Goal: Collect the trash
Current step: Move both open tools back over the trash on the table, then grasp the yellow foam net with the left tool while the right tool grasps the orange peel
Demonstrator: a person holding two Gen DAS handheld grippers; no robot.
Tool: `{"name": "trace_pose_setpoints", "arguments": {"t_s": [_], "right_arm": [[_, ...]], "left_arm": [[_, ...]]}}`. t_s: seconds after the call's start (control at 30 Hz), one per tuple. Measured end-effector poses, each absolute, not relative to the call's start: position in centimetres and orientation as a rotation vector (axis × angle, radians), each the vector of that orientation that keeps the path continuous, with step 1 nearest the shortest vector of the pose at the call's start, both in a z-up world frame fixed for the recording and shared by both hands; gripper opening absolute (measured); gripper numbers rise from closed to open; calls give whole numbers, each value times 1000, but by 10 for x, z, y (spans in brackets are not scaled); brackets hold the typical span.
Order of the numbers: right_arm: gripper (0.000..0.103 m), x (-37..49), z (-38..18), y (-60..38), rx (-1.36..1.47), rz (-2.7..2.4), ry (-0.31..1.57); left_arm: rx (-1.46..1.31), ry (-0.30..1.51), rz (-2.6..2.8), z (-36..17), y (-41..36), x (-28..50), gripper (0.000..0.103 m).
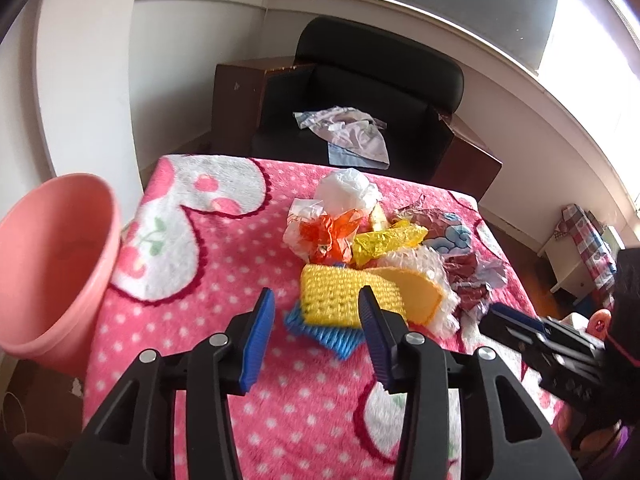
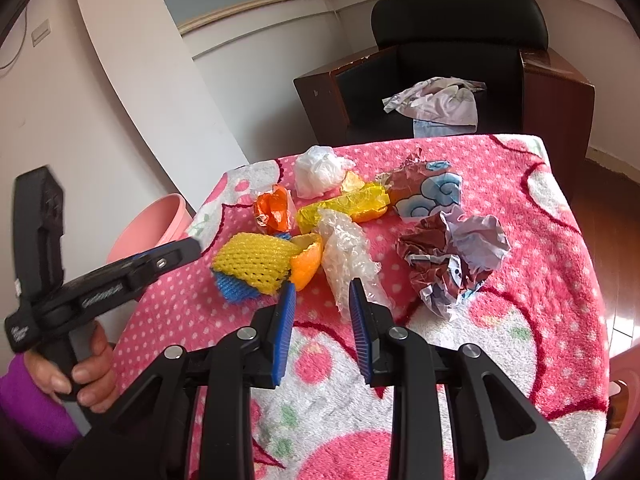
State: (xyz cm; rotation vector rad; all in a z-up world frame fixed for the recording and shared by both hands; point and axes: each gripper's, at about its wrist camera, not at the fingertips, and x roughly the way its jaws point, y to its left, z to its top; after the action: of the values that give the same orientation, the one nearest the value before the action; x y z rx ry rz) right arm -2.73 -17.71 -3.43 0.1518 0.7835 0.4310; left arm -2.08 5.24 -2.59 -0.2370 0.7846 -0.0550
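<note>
A heap of trash lies on the pink blanket-covered table (image 1: 208,320): yellow foam net (image 1: 348,296) (image 2: 252,262) over blue foam net (image 1: 320,328) (image 2: 234,288), orange peel (image 2: 306,266), bubble wrap (image 2: 350,260), orange wrapper (image 1: 332,236) (image 2: 272,210), yellow wrapper (image 1: 384,240) (image 2: 344,206), white plastic bag (image 1: 348,190) (image 2: 320,170) and crumpled paper (image 2: 456,256). My left gripper (image 1: 318,302) is open, its fingers either side of the yellow net. My right gripper (image 2: 322,294) is open just before the bubble wrap. A pink bin (image 1: 52,264) (image 2: 148,232) stands left of the table.
A black armchair (image 1: 360,92) (image 2: 440,60) with cloth (image 1: 348,128) on its seat stands behind the table, between brown wooden side panels (image 1: 236,100). A white wall is on the left. The table's edges drop off left and right; wooden floor (image 2: 600,200) lies on the right.
</note>
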Motion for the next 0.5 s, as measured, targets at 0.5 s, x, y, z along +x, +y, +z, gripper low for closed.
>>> {"name": "trace_pose_setpoints", "arguments": {"t_s": [0.5], "right_arm": [[28,-19,-43,-168,158,483,812]], "left_arm": [[-181,811,-117,-45,32,0,10]]}}
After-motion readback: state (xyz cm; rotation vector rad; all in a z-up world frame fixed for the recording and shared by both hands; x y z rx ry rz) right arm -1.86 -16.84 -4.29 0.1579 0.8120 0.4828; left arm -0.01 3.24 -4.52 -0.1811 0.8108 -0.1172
